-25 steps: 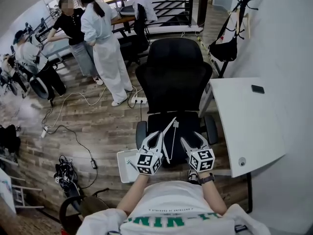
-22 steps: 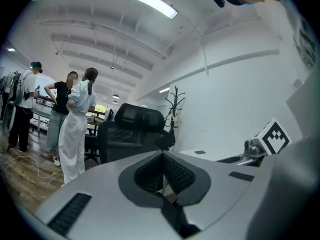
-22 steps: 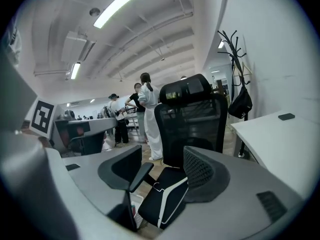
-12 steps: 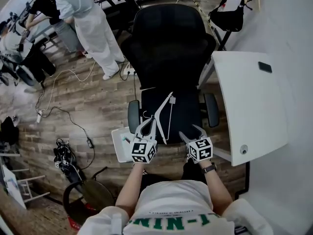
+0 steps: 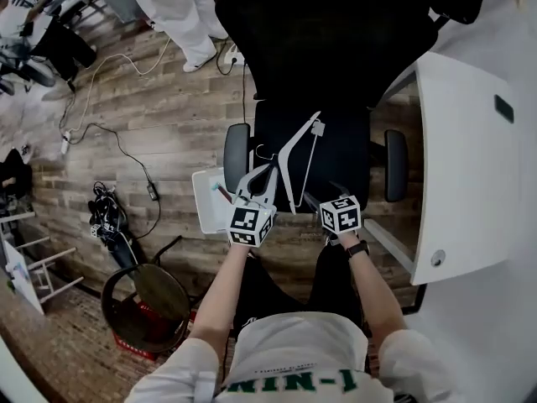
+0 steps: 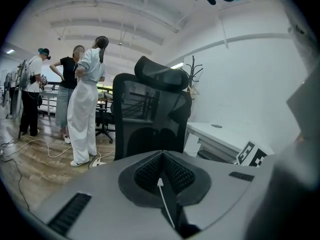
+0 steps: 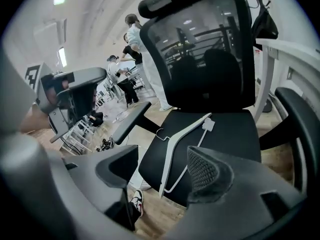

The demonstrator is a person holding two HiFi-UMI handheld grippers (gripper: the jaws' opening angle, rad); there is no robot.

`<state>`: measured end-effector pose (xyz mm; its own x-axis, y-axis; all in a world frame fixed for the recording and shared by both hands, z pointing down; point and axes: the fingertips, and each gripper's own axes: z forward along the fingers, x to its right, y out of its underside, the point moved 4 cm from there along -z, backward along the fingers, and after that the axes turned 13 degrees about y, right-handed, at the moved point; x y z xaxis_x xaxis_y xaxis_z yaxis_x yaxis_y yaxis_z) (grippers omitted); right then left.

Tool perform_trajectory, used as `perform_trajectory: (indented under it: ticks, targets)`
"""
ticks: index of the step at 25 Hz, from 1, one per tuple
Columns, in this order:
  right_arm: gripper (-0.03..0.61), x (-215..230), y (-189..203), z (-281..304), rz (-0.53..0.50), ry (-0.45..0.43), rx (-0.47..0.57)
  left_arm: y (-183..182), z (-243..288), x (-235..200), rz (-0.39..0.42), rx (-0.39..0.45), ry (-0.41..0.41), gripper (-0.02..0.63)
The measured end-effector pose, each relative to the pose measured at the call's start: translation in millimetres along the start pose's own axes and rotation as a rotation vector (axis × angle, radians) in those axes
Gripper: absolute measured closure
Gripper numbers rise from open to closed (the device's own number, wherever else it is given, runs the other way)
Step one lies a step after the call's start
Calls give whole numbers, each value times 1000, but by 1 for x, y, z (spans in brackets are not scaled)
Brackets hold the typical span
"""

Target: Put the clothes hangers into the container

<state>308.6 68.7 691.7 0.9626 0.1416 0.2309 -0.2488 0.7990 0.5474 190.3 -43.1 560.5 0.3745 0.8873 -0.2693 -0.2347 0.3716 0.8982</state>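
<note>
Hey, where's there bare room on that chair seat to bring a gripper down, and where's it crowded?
Bare: the seat between the white hanger and the right armrest. The white desk is mostly bare. Crowded: the seat's front left, where the hanger's hook, the left gripper and the container sit close.

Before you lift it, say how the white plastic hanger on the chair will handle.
Probably light and stiff: the white plastic hanger has slim, straight arms. Its thin lower bar may flex. Flat on the black chair seat, it should slide, not roll.
</note>
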Motion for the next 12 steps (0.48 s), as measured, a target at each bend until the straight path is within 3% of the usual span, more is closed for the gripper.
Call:
perform_trajectory:
  ticks: [12]
  targets:
    - [278, -16, 63, 171, 70, -29, -165, 69, 48, -53, -30, -20, 23, 601]
